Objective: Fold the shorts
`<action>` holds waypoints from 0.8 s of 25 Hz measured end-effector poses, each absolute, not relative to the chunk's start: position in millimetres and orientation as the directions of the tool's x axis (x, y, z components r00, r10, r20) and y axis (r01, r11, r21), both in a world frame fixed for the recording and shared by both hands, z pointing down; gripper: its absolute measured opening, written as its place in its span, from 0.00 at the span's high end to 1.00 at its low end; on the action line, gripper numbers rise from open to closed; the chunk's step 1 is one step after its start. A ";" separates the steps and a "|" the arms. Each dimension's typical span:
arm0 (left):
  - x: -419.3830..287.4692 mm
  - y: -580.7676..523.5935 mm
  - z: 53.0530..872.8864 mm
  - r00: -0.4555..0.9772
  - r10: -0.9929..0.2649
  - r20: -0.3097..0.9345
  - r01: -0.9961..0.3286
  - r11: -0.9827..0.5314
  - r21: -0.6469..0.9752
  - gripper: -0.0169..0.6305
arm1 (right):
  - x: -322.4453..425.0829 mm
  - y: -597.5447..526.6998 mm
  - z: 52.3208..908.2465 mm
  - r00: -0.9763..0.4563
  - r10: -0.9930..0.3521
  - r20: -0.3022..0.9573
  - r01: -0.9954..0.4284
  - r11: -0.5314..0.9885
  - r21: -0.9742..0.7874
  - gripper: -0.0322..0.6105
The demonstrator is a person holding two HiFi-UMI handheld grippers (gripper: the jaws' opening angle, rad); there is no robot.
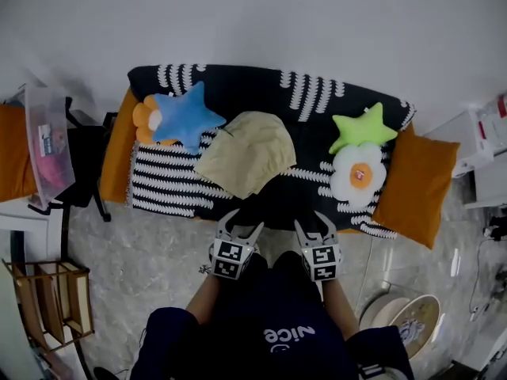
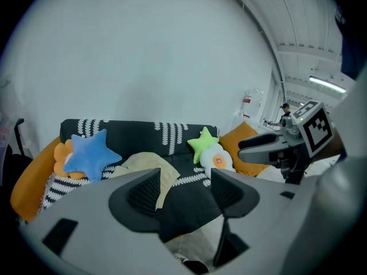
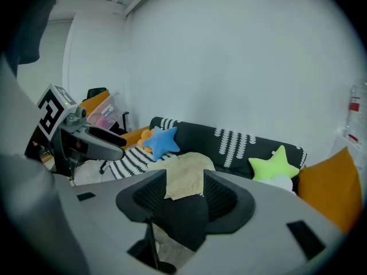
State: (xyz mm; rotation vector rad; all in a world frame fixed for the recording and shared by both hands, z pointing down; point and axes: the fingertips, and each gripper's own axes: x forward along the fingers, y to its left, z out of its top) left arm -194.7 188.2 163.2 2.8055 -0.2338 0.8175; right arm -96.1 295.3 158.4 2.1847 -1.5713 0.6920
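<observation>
**Containers**
- Clear plastic bin (image 1: pixel 47 145), on the floor beyond the sofa's left end: holds pinkish items, kind unclear.
- Wooden slatted rack (image 1: pixel 47 295), lower left on the floor: contents cannot be told.

**Sofa and load**
- Sofa (image 1: pixel 238 89), draped in a black-and-white patterned throw, with an orange cushion (image 1: pixel 416 180) at its right end and another at its left end.
- Shorts (image 1: pixel 247 155), beige, lying loosely spread at the middle of the seat, apart from both grippers.
- Blue star pillow (image 1: pixel 184 117), left of the shorts, overlapping an orange flower pillow (image 1: pixel 145 121).
- Green star pillow (image 1: pixel 362 129), right of the shorts, just above a fried-egg pillow (image 1: pixel 358 172).

**Grippers**
- Left gripper (image 1: pixel 242 226), held before the sofa's front edge: jaws released, nothing between them.
- Right gripper (image 1: pixel 313 226), beside it: jaws likewise apart and empty.

**View differences**
- Head view only: the rack, the marbled floor (image 1: pixel 142 252) and the person's dark sleeves.
- Left gripper view: its own open jaws, the left gripper (image 2: pixel 186 191) framing the shorts (image 2: pixel 150 164). It also shows the right gripper (image 2: pixel 269 148) from the side.
- Right gripper view: the right gripper (image 3: pixel 184 192) lined up on the shorts (image 3: pixel 188 173), the left gripper (image 3: pixel 86 142) at the side, and the bin (image 3: pixel 106 116) behind it.
</observation>
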 end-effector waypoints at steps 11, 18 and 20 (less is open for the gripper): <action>-190.7 186.9 183.4 0.802 -0.104 0.588 -0.269 -0.942 0.200 0.56 | -75.9 270.6 164.7 0.181 -0.784 0.594 -0.979 -0.203 0.030 0.63; -164.4 174.2 179.3 0.766 -0.186 0.615 -0.390 -0.896 0.215 0.56 | -35.9 231.6 153.6 0.017 -0.784 0.621 -1.000 -0.001 0.027 0.63; -155.7 178.3 182.3 0.751 -0.209 0.627 -0.426 -0.878 0.218 0.56 | -23.1 222.7 155.7 -0.035 -0.779 0.626 -0.997 0.067 0.027 0.63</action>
